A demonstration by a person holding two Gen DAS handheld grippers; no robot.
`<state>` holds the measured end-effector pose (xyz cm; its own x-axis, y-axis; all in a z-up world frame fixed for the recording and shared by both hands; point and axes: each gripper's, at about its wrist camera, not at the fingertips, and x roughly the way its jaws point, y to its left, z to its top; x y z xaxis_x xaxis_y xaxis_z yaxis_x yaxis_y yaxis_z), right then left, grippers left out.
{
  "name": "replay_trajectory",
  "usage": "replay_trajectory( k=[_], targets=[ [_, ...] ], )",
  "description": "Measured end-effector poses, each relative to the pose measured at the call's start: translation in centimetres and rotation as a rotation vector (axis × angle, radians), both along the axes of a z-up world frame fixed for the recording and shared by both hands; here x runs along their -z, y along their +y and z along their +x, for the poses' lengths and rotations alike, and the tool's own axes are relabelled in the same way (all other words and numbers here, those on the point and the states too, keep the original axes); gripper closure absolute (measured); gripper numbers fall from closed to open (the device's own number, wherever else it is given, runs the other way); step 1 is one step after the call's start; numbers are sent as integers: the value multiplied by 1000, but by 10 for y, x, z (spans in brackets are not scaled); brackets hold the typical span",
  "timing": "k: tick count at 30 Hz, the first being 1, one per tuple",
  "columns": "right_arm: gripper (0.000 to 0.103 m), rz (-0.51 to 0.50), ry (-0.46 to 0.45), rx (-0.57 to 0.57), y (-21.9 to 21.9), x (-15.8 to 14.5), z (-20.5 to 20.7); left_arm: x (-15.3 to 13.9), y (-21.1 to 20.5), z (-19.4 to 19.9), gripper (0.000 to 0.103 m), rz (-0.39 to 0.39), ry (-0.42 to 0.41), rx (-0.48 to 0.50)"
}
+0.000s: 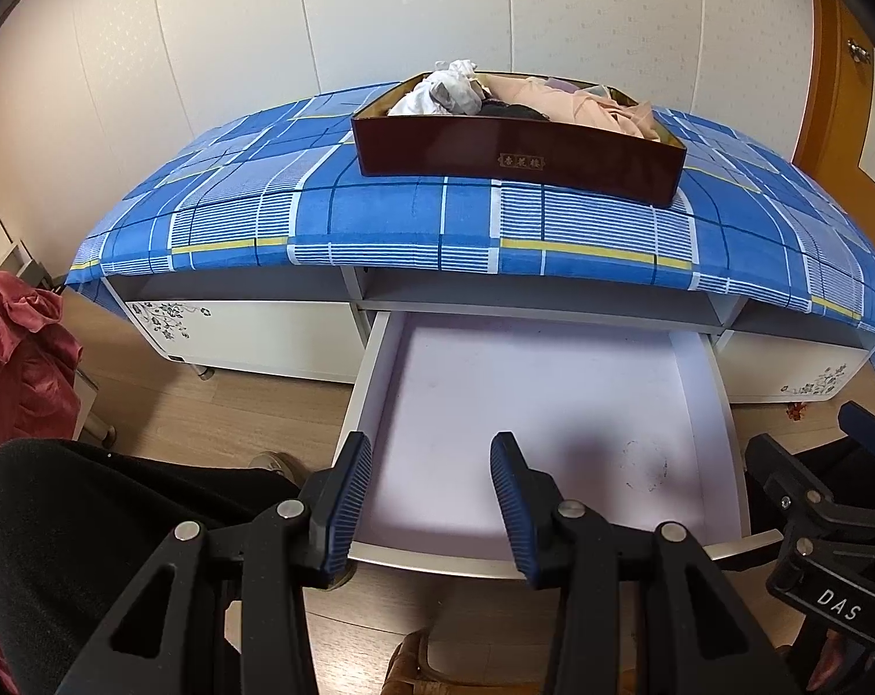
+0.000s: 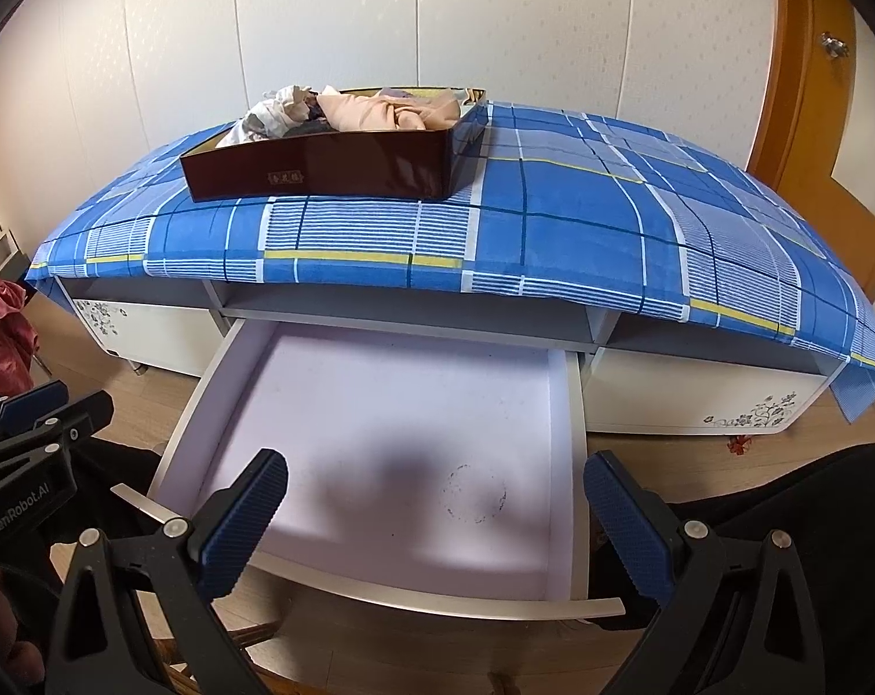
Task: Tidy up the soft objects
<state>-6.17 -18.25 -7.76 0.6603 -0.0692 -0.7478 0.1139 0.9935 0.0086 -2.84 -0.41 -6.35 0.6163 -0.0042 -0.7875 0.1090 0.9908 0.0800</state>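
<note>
A dark red box sits on top of the low cabinet, on a blue checked cloth. It holds soft clothes: white and grey pieces at its left, peach fabric at its right. Below, a white drawer is pulled out and has nothing in it. My left gripper is open and empty above the drawer's front left part. My right gripper is open wide and empty above the drawer's front.
A red garment hangs at the left. A wooden door stands at the right. White walls stand behind the cabinet. Black-clad legs flank the drawer over a wooden floor.
</note>
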Motion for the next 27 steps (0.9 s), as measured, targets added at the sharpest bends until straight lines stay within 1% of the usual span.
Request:
replay_trajectory(
  k=[27],
  targets=[
    [0, 10, 23, -7, 1, 5, 3, 0, -2, -1, 60, 6, -9, 23]
  ],
)
